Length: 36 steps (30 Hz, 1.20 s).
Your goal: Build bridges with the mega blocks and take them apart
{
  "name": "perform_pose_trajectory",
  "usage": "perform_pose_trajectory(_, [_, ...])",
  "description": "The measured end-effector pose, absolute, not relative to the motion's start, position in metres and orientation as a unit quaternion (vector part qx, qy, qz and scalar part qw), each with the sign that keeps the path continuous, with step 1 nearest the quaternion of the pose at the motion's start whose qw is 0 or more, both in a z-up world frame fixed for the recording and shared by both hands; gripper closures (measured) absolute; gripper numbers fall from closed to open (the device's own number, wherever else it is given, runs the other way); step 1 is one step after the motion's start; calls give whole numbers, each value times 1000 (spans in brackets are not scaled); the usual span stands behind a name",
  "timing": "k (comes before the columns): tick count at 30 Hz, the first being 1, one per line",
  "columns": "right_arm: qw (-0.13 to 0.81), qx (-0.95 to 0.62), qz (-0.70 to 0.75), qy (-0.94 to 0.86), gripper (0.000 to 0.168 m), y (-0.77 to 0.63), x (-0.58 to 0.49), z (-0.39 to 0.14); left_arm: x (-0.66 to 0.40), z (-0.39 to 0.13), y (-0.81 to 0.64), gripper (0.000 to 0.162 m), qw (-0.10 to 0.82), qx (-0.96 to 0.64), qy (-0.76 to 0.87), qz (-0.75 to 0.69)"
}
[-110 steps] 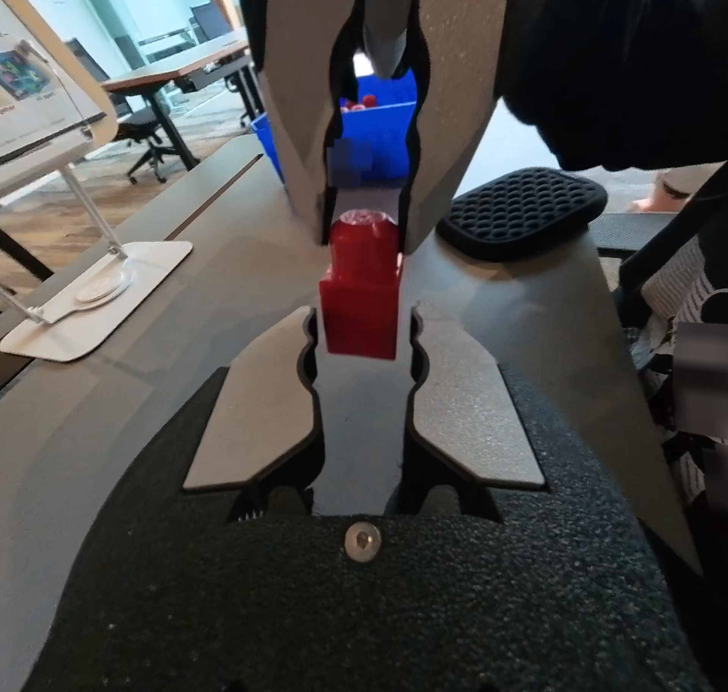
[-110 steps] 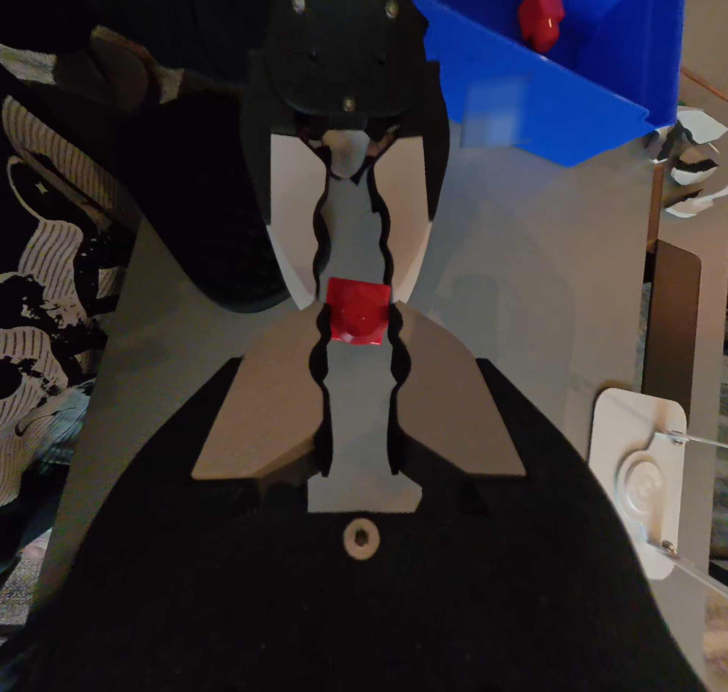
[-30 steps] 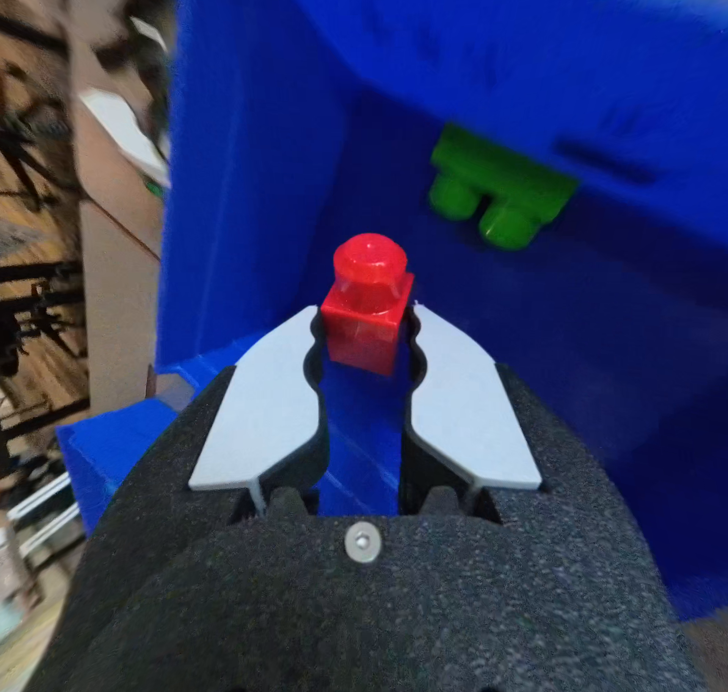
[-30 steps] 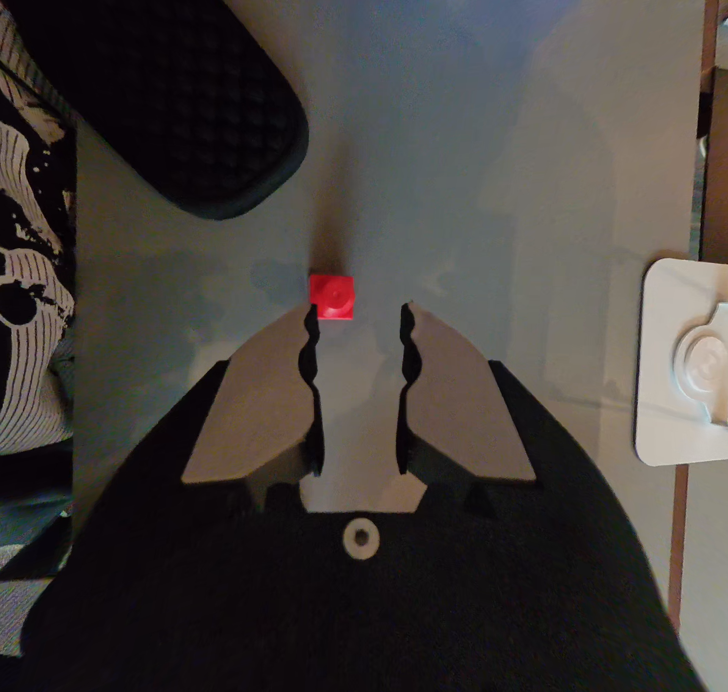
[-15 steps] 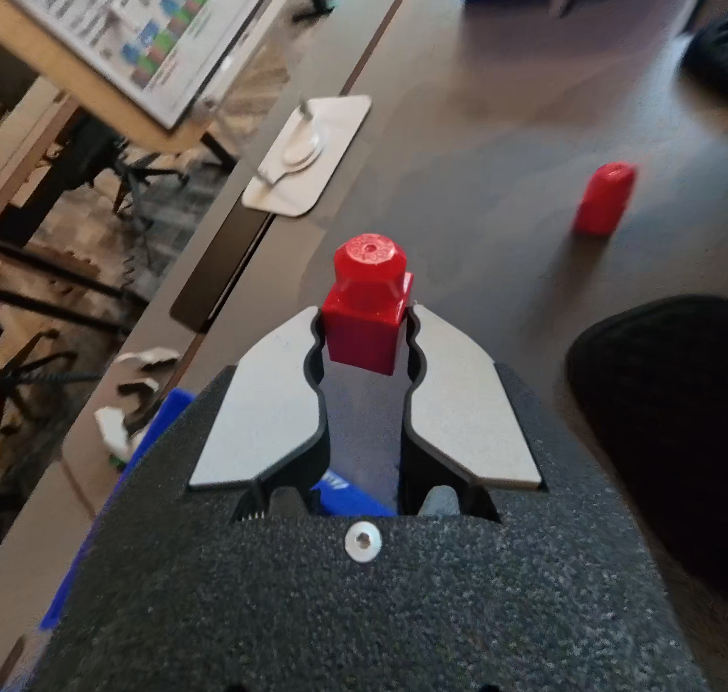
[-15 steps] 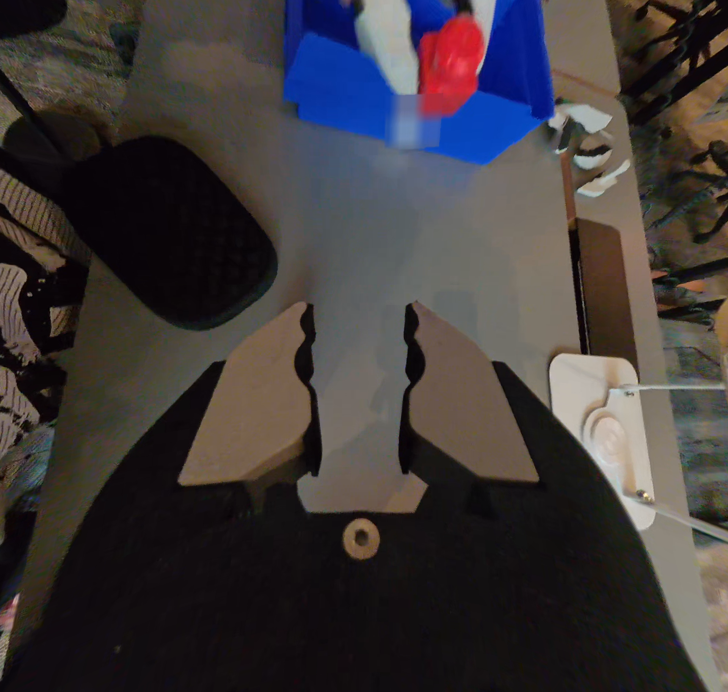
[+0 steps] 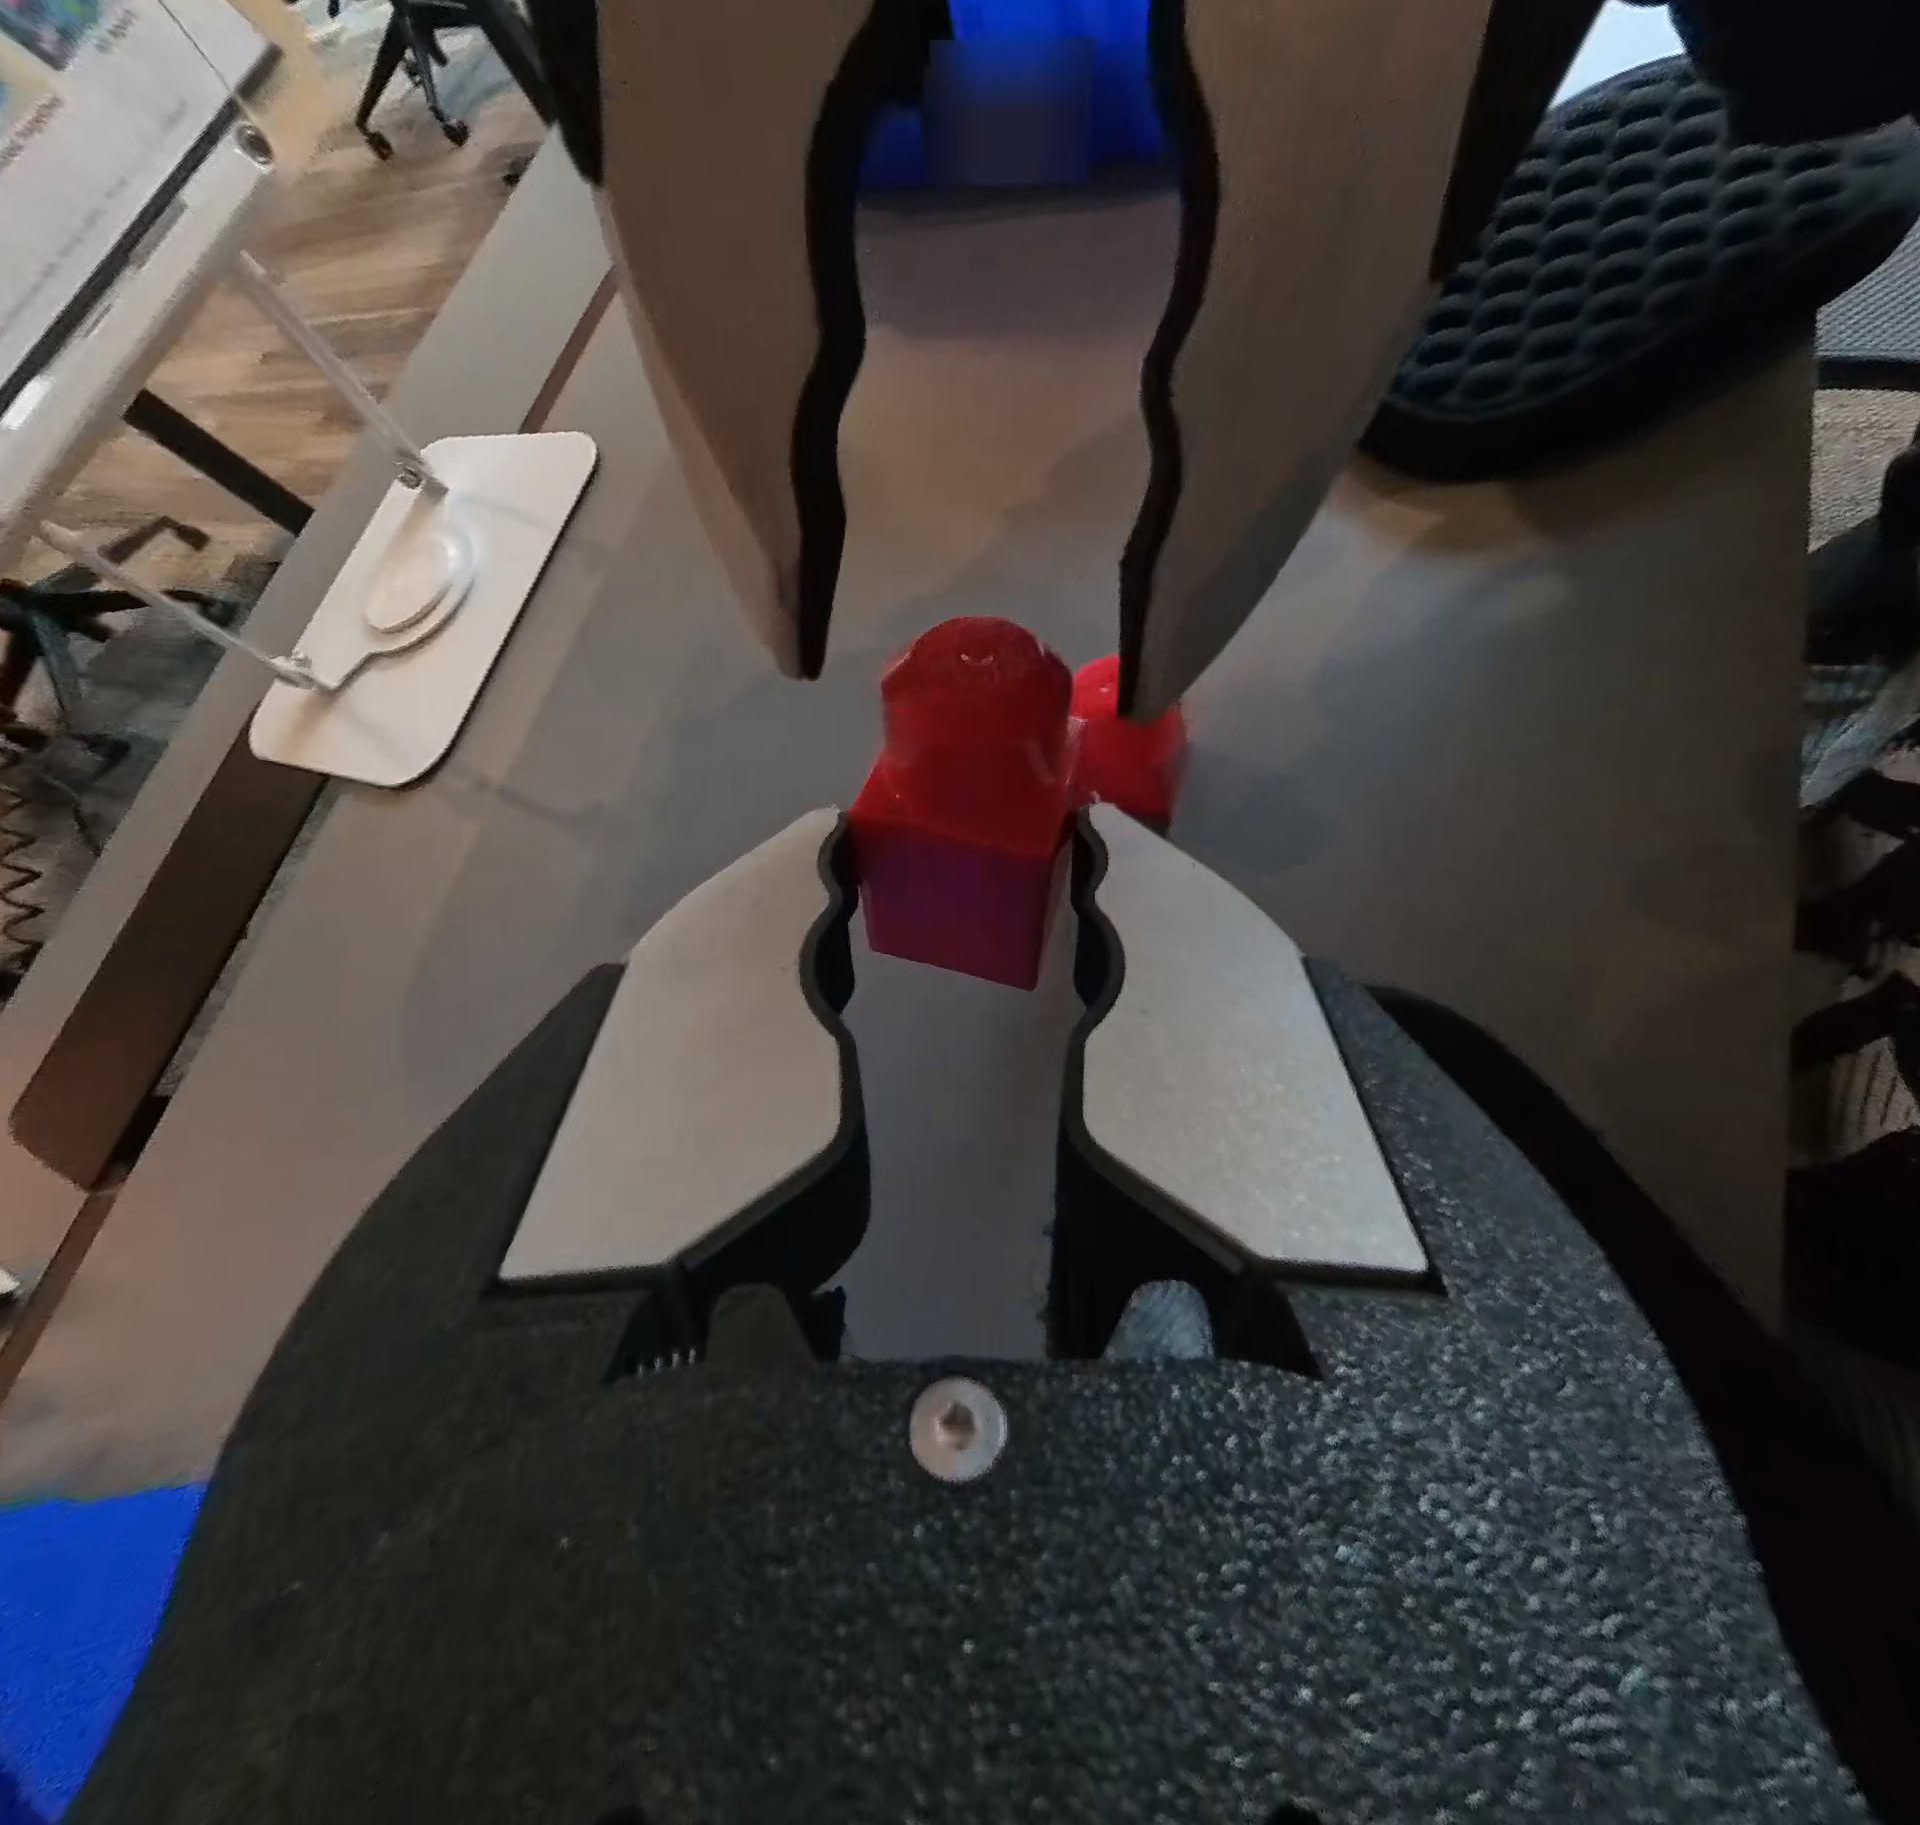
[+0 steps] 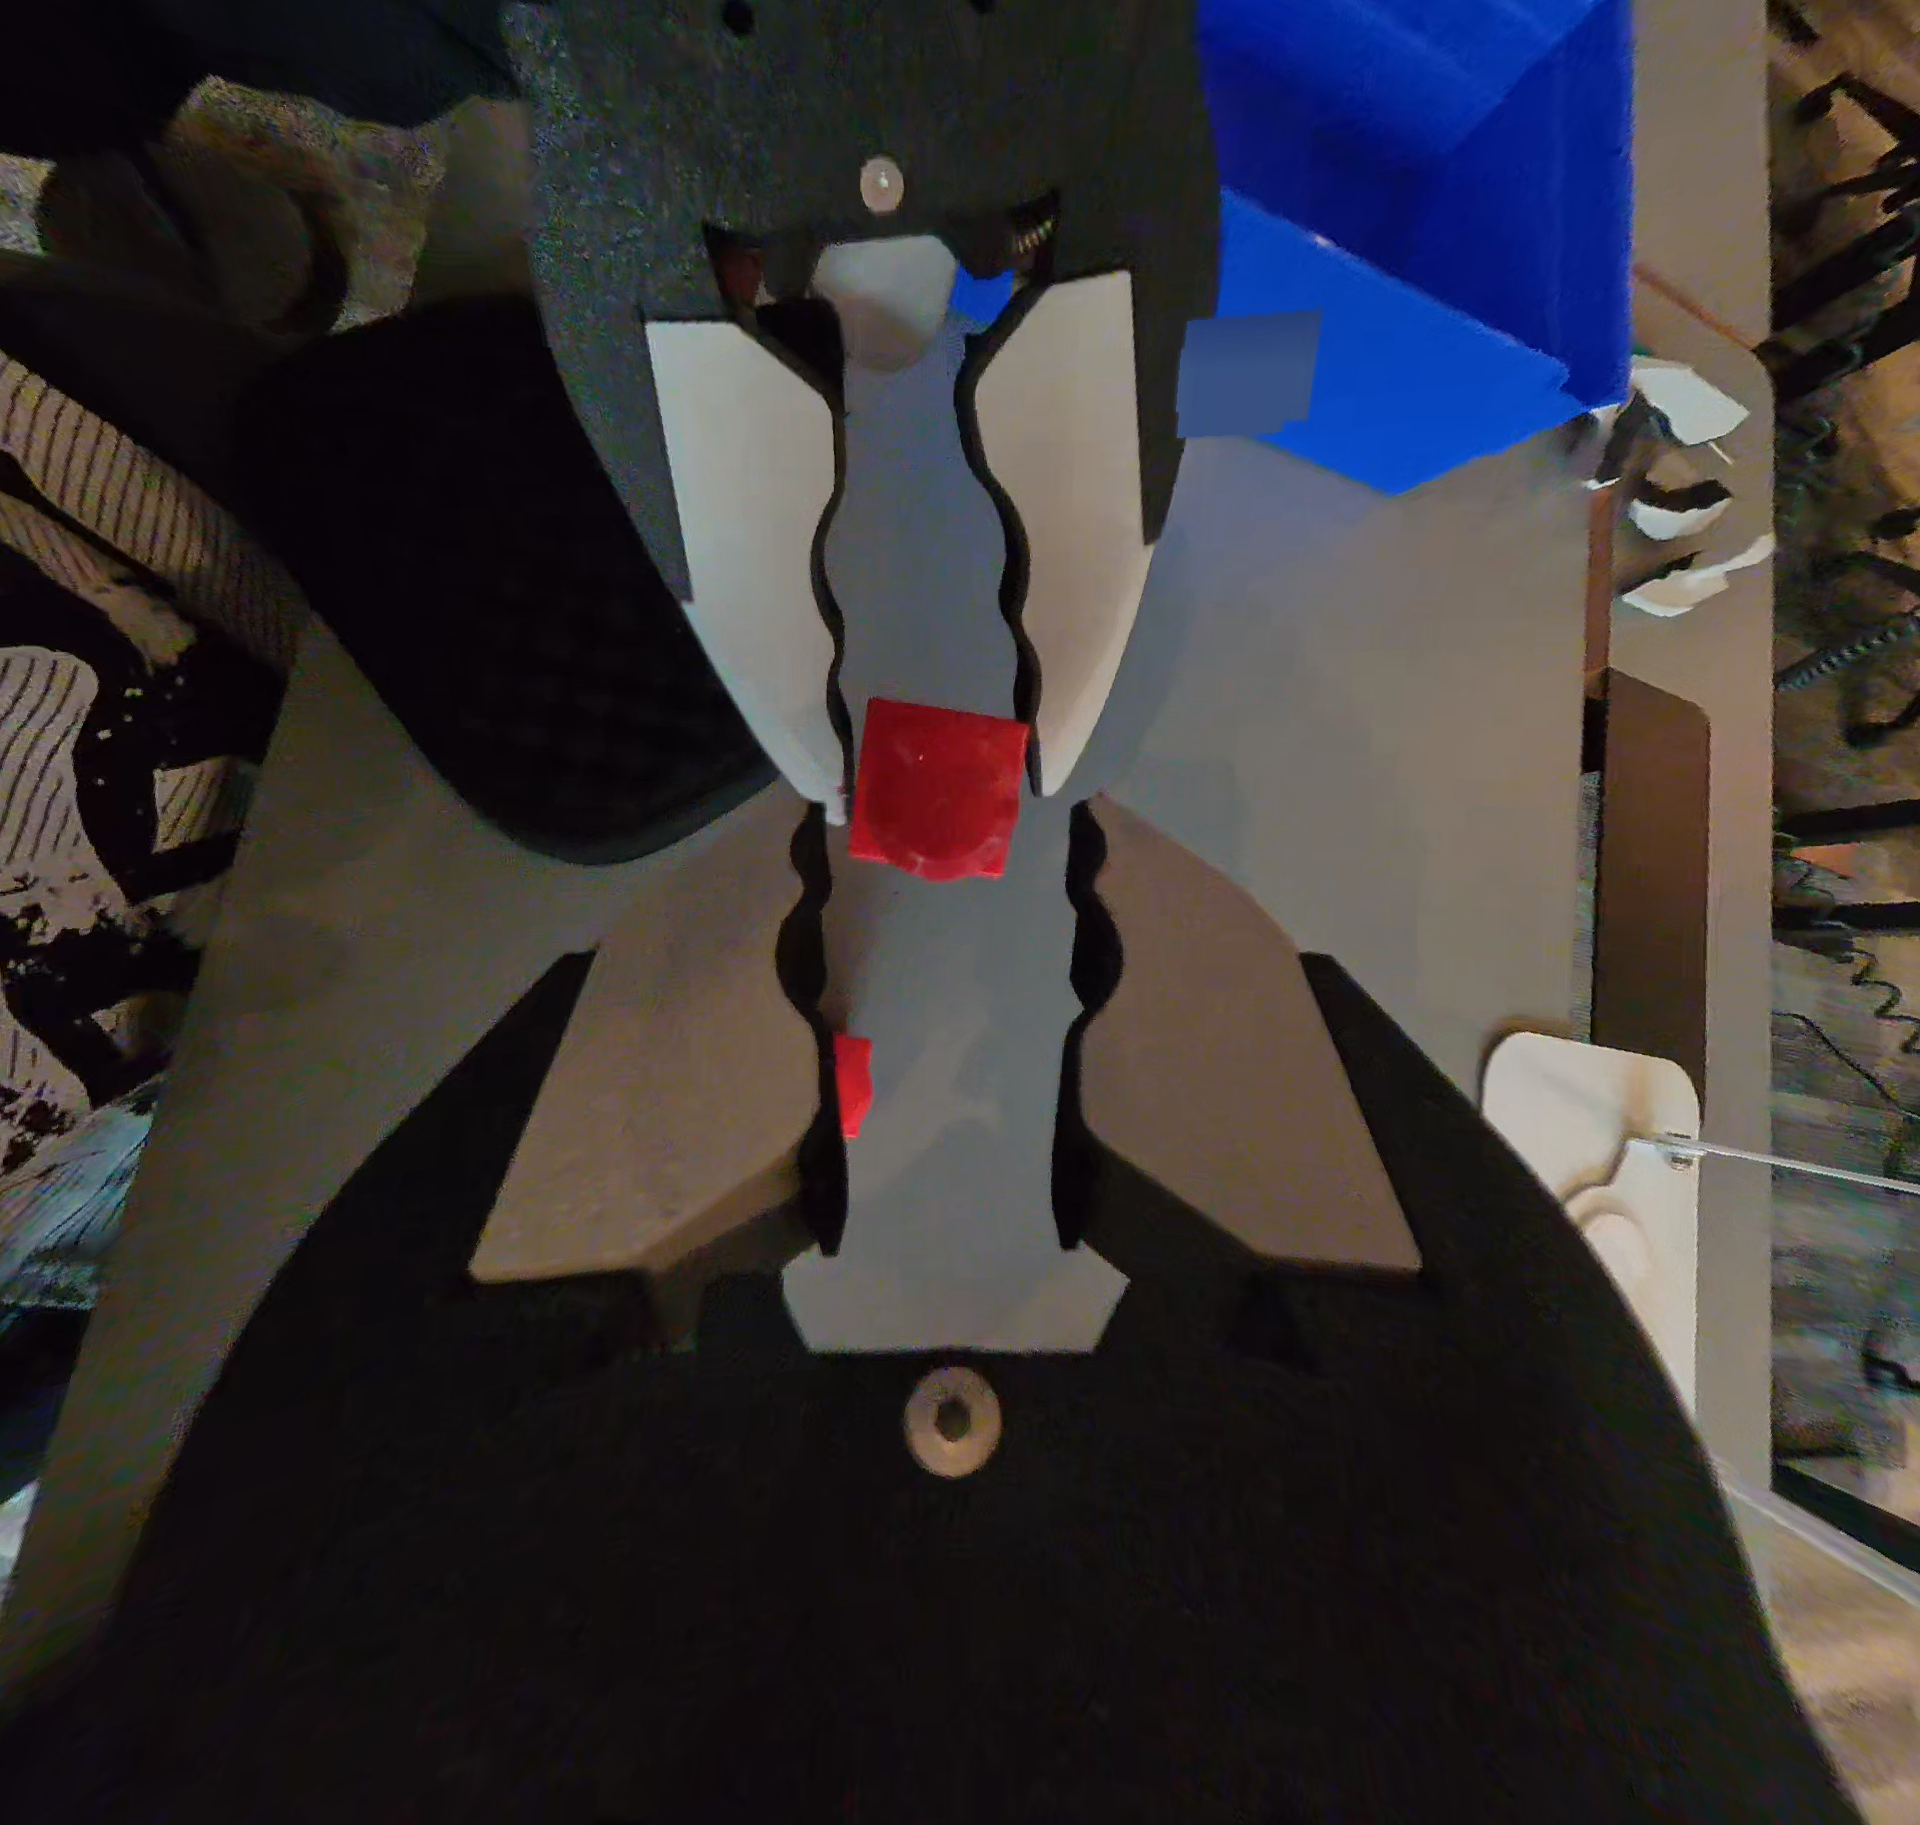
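Note:
My left gripper is shut on a red single-stud block, stud up, over the grey table. A second red block stands on the table just behind and to the right of it. My right gripper comes in from above, open and empty, with its fingertips either side of the held block's stud. In the right wrist view my right gripper is open, facing the left gripper and its block. The second block peeks out beside my left finger.
A blue bin stands at the table's far end, also visible in the left wrist view. A black mesh pad lies on the right side. A white stand base sits near the left edge, with a sign board above it. The tips of both grippers are at nearly the same place.
My left gripper has carried the red block out of the blue bin and back over the table beside the standing block. My right gripper has moved in over it, still open.

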State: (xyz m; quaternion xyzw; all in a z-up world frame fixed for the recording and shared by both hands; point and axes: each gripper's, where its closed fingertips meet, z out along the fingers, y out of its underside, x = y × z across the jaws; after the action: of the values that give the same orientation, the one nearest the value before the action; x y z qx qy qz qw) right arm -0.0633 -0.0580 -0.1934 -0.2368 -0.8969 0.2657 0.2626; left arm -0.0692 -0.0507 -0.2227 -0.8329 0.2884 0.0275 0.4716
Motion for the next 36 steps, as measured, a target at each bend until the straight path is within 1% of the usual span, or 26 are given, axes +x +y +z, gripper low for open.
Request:
perform_pose_trajectory(4, [254, -236, 260, -901, 129, -58, -59, -199, -59, -226, -47, 122, 477, -829, 292, 15])
perform_pose_trajectory(7, [245, -229, 258, -906, 139, -58, -55, -202, -55, -226, -44, 122, 482, -827, 289, 11])
perform_pose_trajectory(8, [245, -228, 256, -907, 140, -57, -54, -203, -54, -227, -43, 122, 484, -826, 289, 10])
perform_pose_trajectory(11, [243, -228, 246, -910, 140, -52, -50, -204, -51, -228, -39, 121, 501, -816, 287, 11])
perform_pose_trajectory(15, [230, -240, 218, -917, 140, -34, -39, -208, -48, -237, -37, 109, 525, -806, 272, 2])
perform_pose_trajectory(17, [215, -252, 199, -922, 140, -21, -31, -213, -48, -242, -38, 106, 539, -801, 258, -21])
perform_pose_trajectory(23, [144, -289, 136, -937, 140, 12, -3, -244, -45, -254, -43, 107, 571, -783, 229, -92])
perform_pose_trajectory(27, [108, -297, 129, -940, 140, 16, 6, -266, -41, -270, -40, 107, 559, -790, 228, -103])
perform_pose_trajectory(31, [91, -303, 130, -940, 140, 16, 6, -282, -35, -284, -38, 106, 541, -798, 246, -102])
perform_pose_trajectory(36, [76, -307, 140, -938, 140, 16, 2, -295, -36, -285, -36, 107, 540, -798, 246, -105])
